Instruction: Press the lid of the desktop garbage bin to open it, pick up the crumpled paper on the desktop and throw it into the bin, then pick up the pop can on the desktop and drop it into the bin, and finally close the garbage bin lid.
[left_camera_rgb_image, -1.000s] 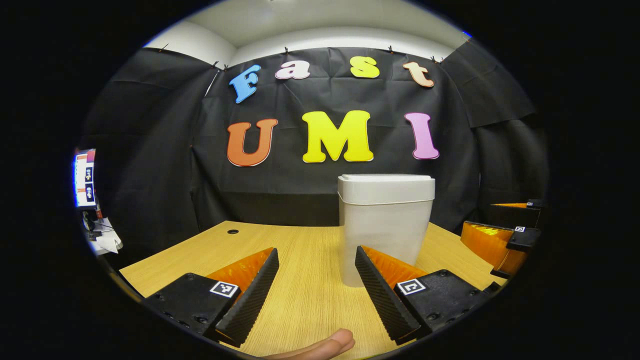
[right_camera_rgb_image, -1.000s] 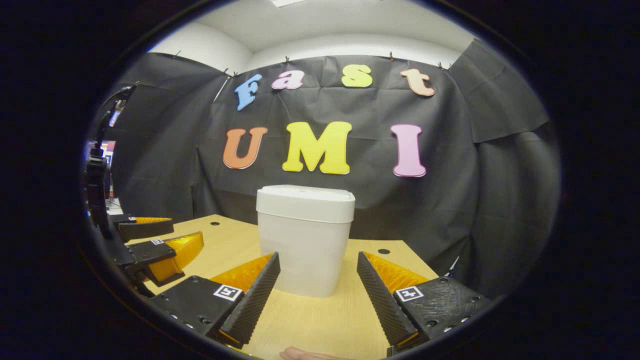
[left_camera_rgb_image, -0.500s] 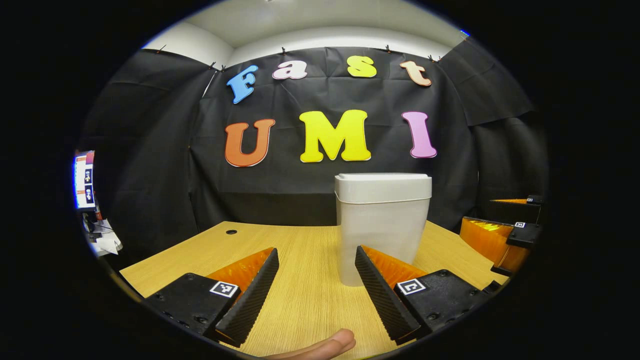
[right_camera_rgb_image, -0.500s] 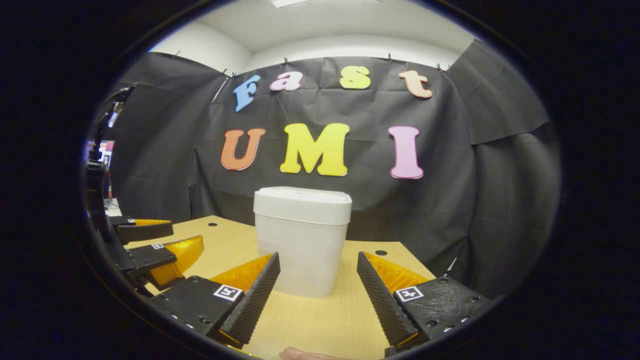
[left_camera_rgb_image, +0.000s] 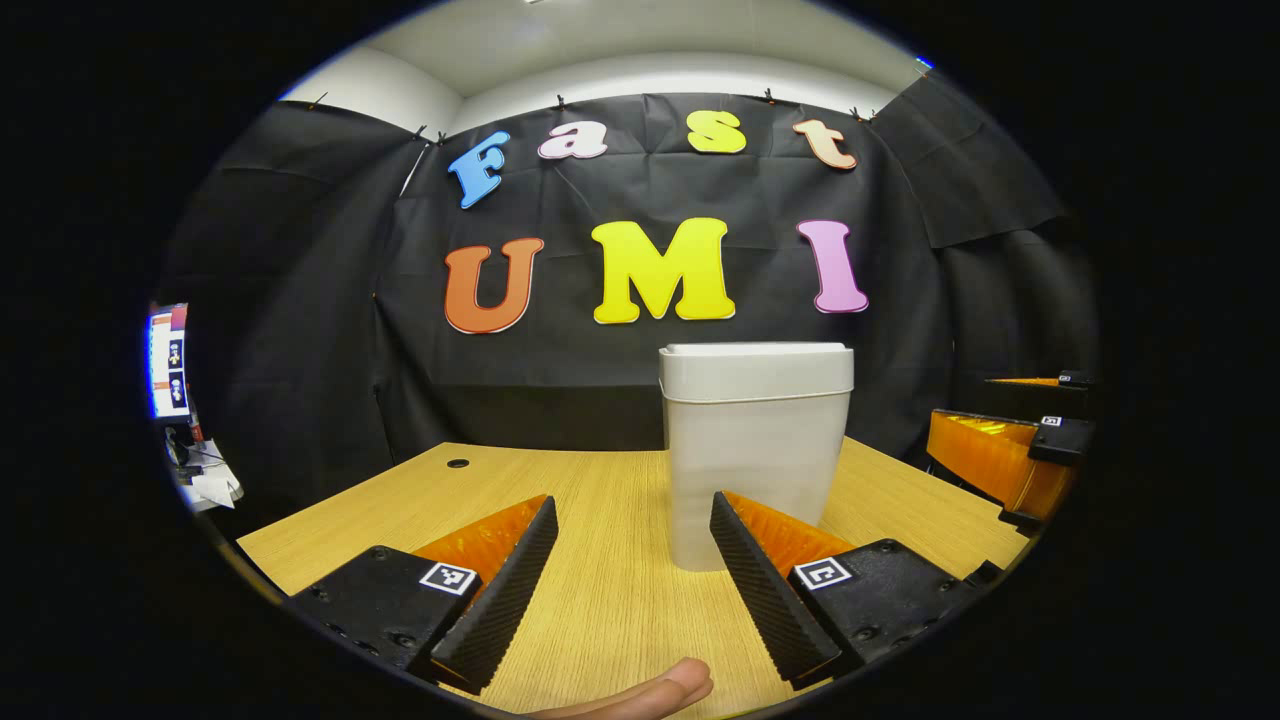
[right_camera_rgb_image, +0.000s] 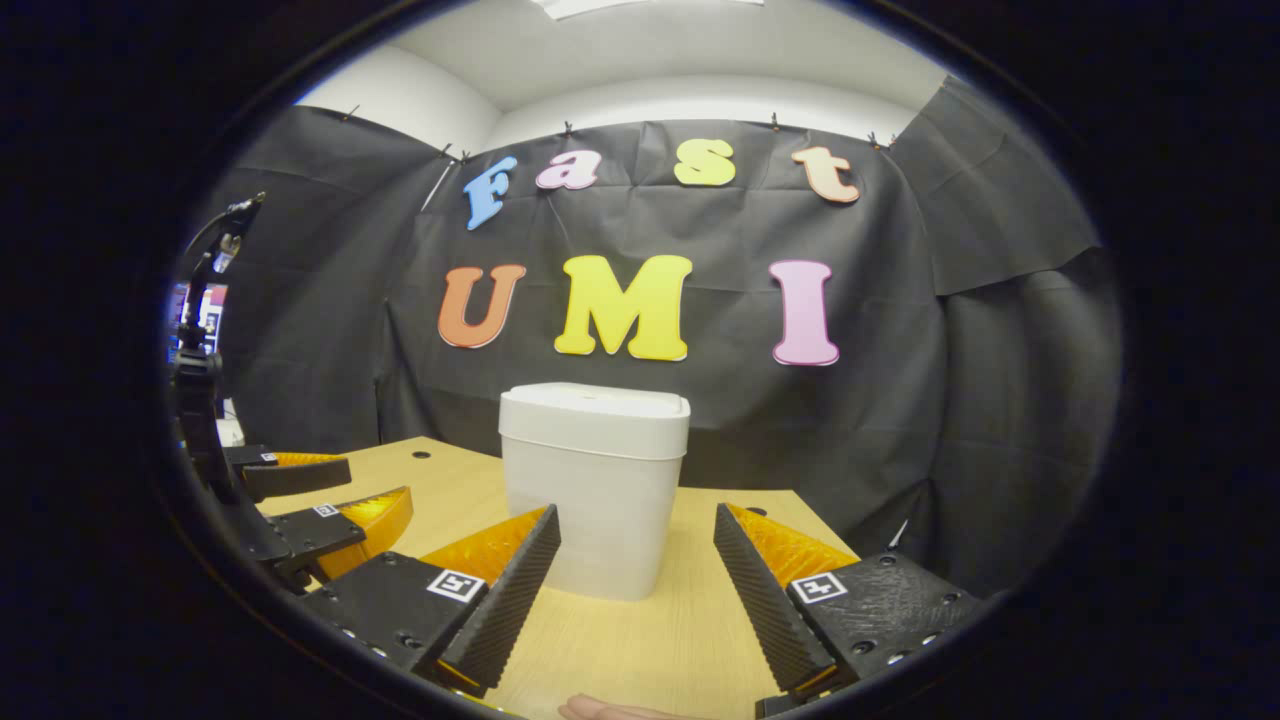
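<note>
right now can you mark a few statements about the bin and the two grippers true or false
1. The bin's lid is shut. True.
2. The left gripper is clamped on the bin. False: its fingers are spread apart with nothing between them, and the bin stands farther back on the table.
3. The right gripper is open and holds nothing. True.
4. The bin lies on its side. False: it stands upright.
5. In the right gripper view the left gripper appears at the right edge. False: it appears at the left edge.
</note>
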